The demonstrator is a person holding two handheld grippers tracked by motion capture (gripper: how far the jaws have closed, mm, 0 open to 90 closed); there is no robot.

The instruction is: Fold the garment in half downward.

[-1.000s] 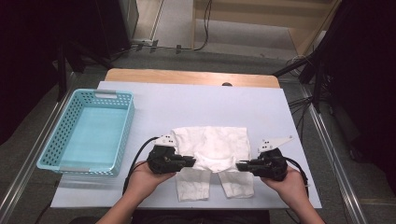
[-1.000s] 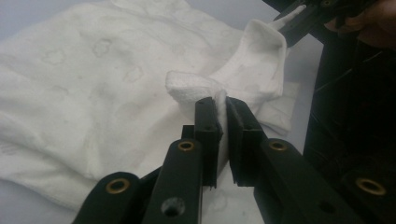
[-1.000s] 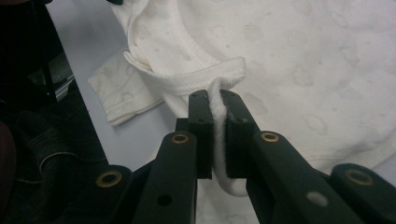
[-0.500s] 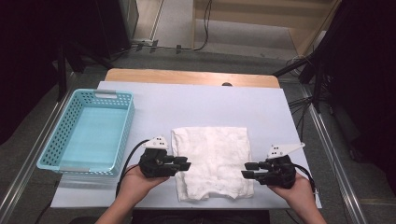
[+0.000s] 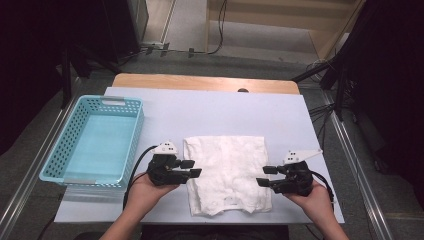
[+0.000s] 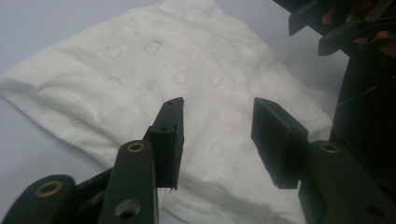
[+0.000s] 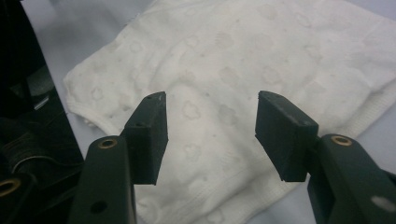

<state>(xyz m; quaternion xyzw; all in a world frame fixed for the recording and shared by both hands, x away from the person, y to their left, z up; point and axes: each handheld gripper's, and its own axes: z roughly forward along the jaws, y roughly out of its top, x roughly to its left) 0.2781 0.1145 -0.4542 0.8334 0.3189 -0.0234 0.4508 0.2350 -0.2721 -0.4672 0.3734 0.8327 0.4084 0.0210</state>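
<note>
White tabletop (image 5: pixel 220 115): both left gripper (image 5: pixel 192 168) and right gripper (image 5: pixel 264 176) have just been opening, empty, releasing the now folded garment (image 5: pixel 227 172).

Your left gripper (image 5: pixel 192 168) and right gripper (image 5: pixel 264 176) are black, each with brass rivets, square rubber pads (image 6: pixel 170 140), a white top plate at 12 o'clock and a trailing black cable.

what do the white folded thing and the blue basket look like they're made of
White folded garment: soft knit cotton by the look, matt, with a faint cloud-like print, ribbed hem and soft creases. Blue basket: likely moulded plastic, smooth and slightly glossy, its walls a rigid grid of small holes. Both grippers' jaws have just been opening, with nothing between them.
</note>
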